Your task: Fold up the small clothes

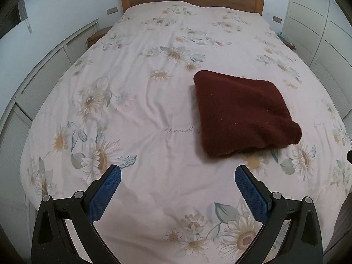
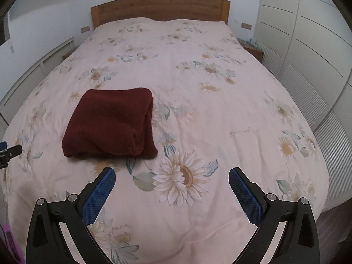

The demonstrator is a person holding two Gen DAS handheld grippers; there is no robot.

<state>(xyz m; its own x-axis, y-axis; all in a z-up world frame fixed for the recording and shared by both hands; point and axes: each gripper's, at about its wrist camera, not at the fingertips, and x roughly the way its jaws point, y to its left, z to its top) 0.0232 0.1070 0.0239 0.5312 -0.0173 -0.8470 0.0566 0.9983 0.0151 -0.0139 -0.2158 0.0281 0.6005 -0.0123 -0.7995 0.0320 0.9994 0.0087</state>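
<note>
A dark red fuzzy garment (image 1: 242, 112) lies folded into a thick square on the flowered bedspread (image 1: 143, 92). In the left wrist view it sits ahead and to the right of my left gripper (image 1: 178, 173), which is open and holds nothing. The right wrist view shows the same folded garment (image 2: 110, 123) ahead and to the left of my right gripper (image 2: 171, 173), also open and empty. Both grippers hover over the near part of the bed, short of the garment. A tip of the left gripper (image 2: 11, 151) shows at the left edge of the right wrist view.
The bedspread (image 2: 220, 110) covers a wide bed with a wooden headboard (image 2: 160, 8) at the far end. White wardrobe doors (image 2: 308, 44) run along the right side, and white louvred panels (image 1: 44, 83) line the left. Small bedside tables (image 2: 253, 48) stand by the headboard.
</note>
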